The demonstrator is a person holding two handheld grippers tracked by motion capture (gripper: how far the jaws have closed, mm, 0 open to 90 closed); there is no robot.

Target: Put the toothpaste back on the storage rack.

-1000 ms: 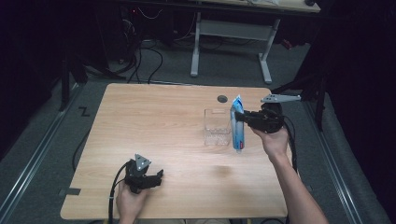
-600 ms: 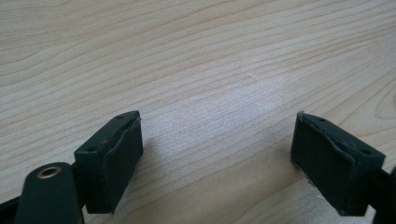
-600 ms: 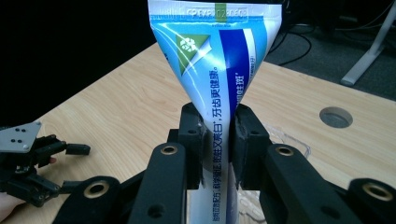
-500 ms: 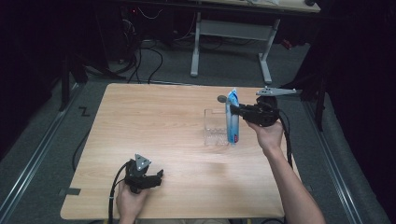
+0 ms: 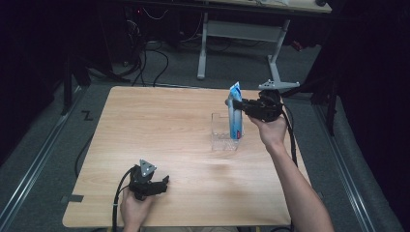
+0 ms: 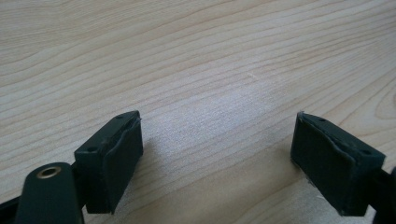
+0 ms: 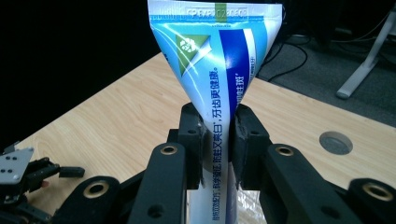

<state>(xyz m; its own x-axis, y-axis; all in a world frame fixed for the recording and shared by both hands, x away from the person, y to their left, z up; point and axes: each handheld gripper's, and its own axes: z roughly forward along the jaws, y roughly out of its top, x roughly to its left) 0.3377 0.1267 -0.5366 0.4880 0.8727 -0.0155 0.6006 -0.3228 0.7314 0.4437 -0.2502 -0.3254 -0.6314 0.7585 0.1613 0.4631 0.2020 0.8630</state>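
Pale wooden table (image 5: 159, 130); round grommet (image 7: 335, 142) in it; white-legged desk (image 5: 270, 36) and floor cables (image 5: 145, 58) beyond

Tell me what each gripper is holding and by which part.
The right gripper is shut on the toothpaste tube, clamped across its flat body below the crimped end, upright over the clear container. The left gripper stands open, holding nothing.

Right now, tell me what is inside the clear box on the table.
The lower end of the toothpaste tube reaches into the clear box, with the right gripper shut on the tube higher up. Whether its tip touches the bottom cannot be told. The box looks otherwise empty.
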